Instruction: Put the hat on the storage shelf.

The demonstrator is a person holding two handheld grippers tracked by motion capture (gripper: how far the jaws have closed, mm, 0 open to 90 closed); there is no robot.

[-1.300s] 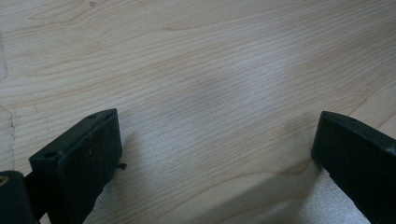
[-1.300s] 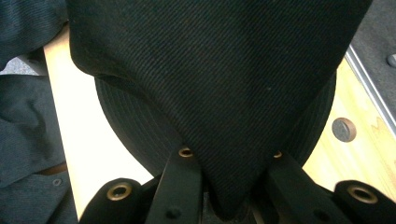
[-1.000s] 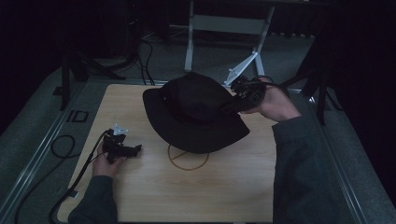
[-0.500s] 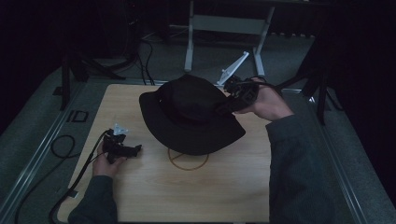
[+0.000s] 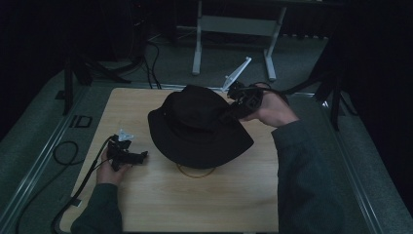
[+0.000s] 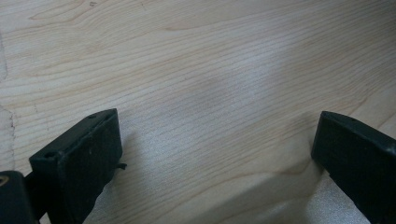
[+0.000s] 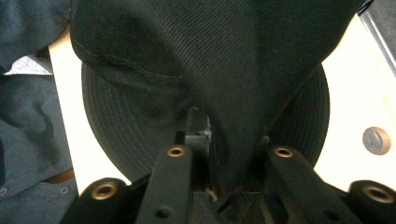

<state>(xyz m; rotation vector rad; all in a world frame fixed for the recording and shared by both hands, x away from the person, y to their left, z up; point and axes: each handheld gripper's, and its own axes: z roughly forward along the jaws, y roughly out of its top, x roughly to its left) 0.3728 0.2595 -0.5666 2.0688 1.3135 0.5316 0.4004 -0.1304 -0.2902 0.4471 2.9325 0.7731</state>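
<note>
A black wide-brimmed hat (image 5: 195, 127) sits in the middle of the wooden table (image 5: 234, 204), its near brim over a thin yellowish ring (image 5: 196, 172). My right gripper (image 5: 233, 111) reaches in from the right at the hat's crown. In the right gripper view a fold of the hat (image 7: 210, 60) runs down between the jaws of this gripper (image 7: 229, 137); they have just been opening and no longer pinch it. At the table's left, my left gripper (image 5: 139, 157) rests low on the wood, and it (image 6: 215, 154) stands wide open with bare table (image 6: 210, 56) between its fingers.
A white and grey stand (image 5: 234, 29) is on the floor beyond the table's far edge. Cables (image 5: 63, 151) trail off the table's left side. A small brown round disc (image 7: 376, 140) lies on the table past the brim. A sleeve (image 7: 28, 126) is close on the left.
The hat has shifted slightly left and sunk lower over the ring. My right hand stayed at the crown, drifting a little left. My left gripper has not moved.
</note>
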